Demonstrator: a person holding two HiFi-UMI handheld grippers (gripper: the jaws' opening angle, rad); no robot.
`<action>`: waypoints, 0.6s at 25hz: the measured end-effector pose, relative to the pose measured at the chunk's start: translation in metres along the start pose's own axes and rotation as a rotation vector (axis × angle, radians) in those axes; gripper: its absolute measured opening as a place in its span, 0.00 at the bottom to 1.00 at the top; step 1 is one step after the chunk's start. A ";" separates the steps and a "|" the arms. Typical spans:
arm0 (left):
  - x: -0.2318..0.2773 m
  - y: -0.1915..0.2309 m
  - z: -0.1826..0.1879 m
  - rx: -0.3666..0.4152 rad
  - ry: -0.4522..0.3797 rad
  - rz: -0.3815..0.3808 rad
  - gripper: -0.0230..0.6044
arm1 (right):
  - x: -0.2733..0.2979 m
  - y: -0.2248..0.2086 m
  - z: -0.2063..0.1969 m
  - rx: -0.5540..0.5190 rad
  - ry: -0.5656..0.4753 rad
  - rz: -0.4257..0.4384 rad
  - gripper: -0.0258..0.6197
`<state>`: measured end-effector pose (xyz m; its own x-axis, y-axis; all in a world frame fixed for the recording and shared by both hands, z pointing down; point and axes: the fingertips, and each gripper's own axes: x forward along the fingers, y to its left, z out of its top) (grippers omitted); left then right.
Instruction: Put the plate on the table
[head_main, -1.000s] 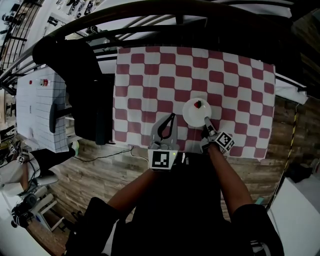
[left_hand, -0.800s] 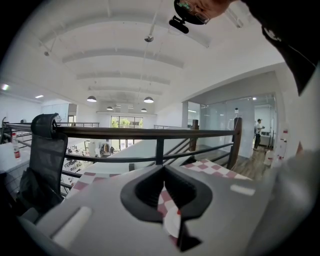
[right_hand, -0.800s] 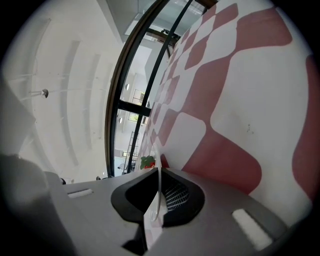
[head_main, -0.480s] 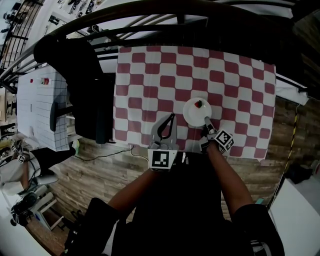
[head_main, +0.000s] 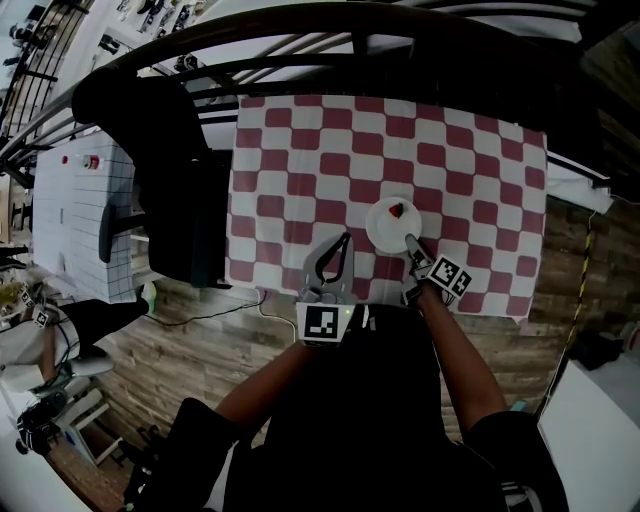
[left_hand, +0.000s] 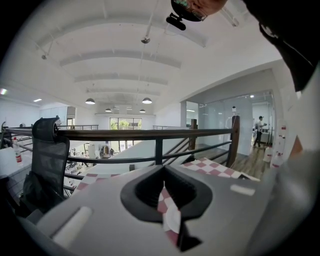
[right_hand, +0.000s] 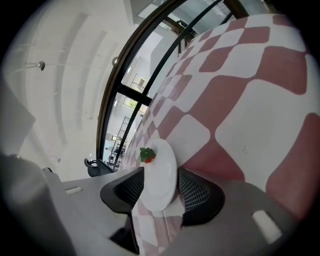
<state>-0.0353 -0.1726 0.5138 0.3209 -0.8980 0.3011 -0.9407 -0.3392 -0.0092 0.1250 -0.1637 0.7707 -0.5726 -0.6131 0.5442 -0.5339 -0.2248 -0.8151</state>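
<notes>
Grey-bodied, the left gripper (head_main: 344, 238) sits at the near edge of the red-and-white checked tabletop (head_main: 300, 150), its fingers closed tip to tip with nothing held. Just beside it, the right gripper (head_main: 409, 241) has its fingers opening, with the near rim of the white plate (head_main: 388, 228) between them and neither pad pressing it. The plate lies flat on the tabletop near the front edge, a strawberry (head_main: 398, 209) on its far side. Beyond runs a dark railing (left_hand: 150, 133), with a black chair (left_hand: 50, 150) at the left.
</notes>
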 end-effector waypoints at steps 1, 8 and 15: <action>-0.002 -0.002 0.000 0.000 0.000 -0.004 0.05 | -0.003 -0.003 0.001 -0.016 0.001 -0.018 0.35; -0.012 -0.006 0.002 -0.016 -0.008 -0.020 0.05 | -0.025 -0.012 0.005 -0.109 0.015 -0.113 0.36; -0.026 -0.010 0.004 -0.034 -0.030 -0.042 0.05 | -0.045 0.013 -0.003 -0.054 0.013 -0.075 0.35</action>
<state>-0.0340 -0.1469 0.5020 0.3625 -0.8915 0.2717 -0.9295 -0.3672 0.0353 0.1419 -0.1363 0.7366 -0.5374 -0.5864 0.6061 -0.6083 -0.2282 -0.7602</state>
